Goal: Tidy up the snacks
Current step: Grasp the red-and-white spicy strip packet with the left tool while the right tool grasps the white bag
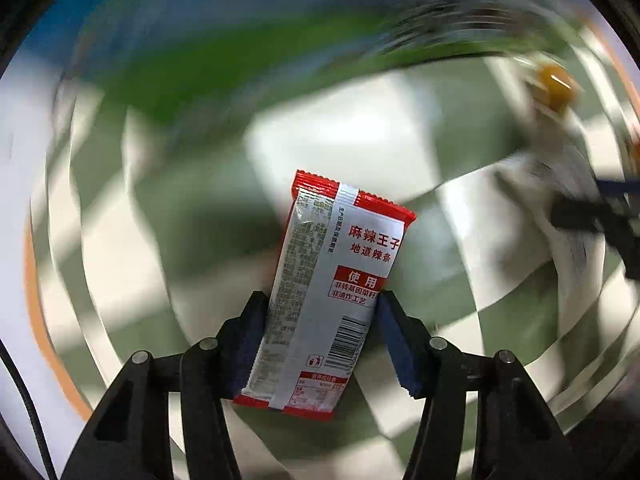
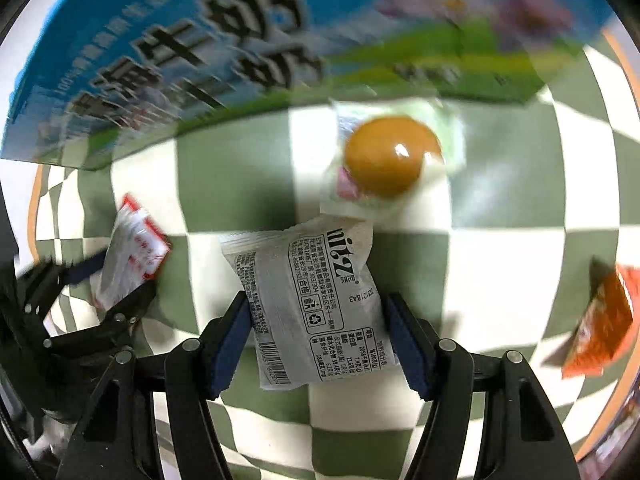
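Observation:
My left gripper [image 1: 322,296] points down, shut on a red and silver snack packet [image 1: 332,288]; both blue pads press its long sides. The cloth behind it is blurred. In the right wrist view this packet [image 2: 132,248] and its gripper show at the left edge. My right gripper [image 2: 317,296] is over a white snack packet [image 2: 308,300] that lies on the green and white checked cloth [image 2: 500,260]. Its pads touch both side edges of the packet. Just beyond lies a round yolk-coloured snack [image 2: 388,156] in a clear wrapper.
A blue and green milk carton box [image 2: 200,60] stands at the far side of the cloth. An orange packet [image 2: 600,320] lies at the right edge. The yolk-coloured snack [image 1: 554,80] also shows at the upper right in the left wrist view.

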The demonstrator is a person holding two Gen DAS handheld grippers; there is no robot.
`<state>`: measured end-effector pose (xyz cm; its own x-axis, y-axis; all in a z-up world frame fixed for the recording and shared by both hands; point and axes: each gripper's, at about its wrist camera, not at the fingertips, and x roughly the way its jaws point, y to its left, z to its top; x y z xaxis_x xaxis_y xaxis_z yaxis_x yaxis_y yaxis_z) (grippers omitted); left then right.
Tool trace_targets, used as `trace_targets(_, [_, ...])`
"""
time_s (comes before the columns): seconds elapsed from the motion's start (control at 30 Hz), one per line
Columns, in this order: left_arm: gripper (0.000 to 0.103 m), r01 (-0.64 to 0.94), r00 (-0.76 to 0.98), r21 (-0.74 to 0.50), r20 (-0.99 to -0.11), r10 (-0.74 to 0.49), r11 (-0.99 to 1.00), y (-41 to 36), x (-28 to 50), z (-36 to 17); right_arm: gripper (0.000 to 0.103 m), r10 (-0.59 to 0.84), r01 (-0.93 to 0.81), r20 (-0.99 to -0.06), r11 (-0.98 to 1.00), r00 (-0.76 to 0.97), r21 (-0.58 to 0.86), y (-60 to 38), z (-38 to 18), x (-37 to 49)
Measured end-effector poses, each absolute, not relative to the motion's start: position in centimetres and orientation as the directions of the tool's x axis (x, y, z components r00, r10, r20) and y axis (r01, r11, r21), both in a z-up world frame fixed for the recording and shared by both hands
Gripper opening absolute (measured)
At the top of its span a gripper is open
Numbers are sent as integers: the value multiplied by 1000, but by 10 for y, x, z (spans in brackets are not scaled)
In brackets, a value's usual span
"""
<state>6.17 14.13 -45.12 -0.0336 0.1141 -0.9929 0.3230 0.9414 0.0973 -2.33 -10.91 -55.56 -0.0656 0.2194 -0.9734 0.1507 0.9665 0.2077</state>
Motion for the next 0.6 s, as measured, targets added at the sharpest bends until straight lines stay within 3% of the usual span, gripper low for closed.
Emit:
trace_targets(0.13, [54, 34, -139, -48, -989, -42, 998, 164, 39, -459, 69, 236, 199, -968, 956, -86, 215, -120, -563, -36])
trace_targets(0.27, [56, -111, -180, -147, -970, -165, 983, 174, 28, -469, 70, 262, 213, -959, 948, -110, 235, -126, -567, -42])
trace_targets(0.37, [60, -122, -186, -166, -965, -186, 979, 175, 27, -473, 79, 291, 208, -949, 942, -119, 262, -128, -567, -42])
trace_targets(0.6, [58, -66, -113, -76, -990, -83, 995, 162, 46, -463, 80, 265, 188, -959, 951, -101, 243, -114, -571, -49])
